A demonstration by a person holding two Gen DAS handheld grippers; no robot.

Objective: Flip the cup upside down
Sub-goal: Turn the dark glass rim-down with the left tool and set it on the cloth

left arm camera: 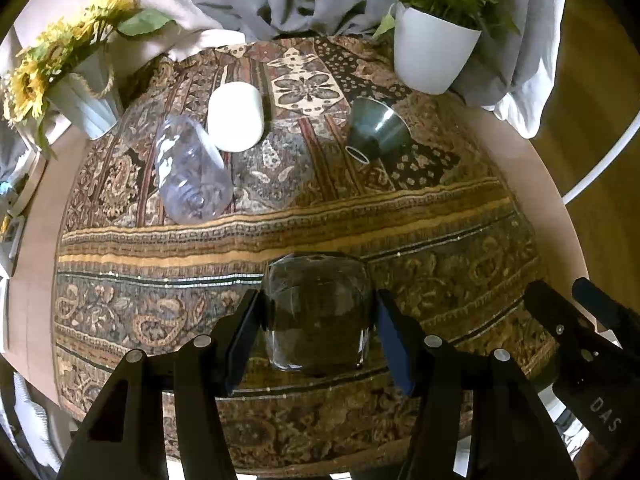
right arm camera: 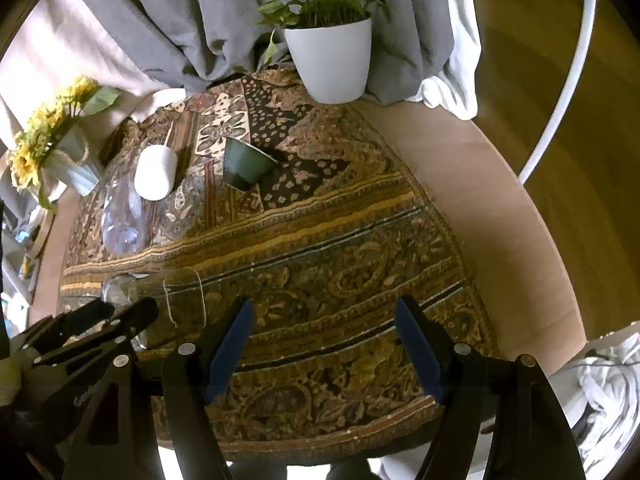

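Observation:
A clear glass cup [left arm camera: 318, 316] stands between the fingers of my left gripper [left arm camera: 316, 312], base up, on the patterned cloth. The blue pads [left arm camera: 244, 336] sit at its two sides, touching or nearly touching; I cannot tell if they press it. The same cup [right arm camera: 176, 300] shows at the lower left in the right wrist view, with the left gripper [right arm camera: 132, 320] at it. My right gripper [right arm camera: 324, 320] is open and empty above the cloth, to the right of the cup.
On the cloth [left arm camera: 400, 240] farther back stand a clear plastic cup [left arm camera: 188, 172], a white cup [left arm camera: 236, 116] and a dark green cup [left arm camera: 376, 128], all upside down. A white plant pot [left arm camera: 432, 52] stands back right, a sunflower vase [left arm camera: 84, 96] back left.

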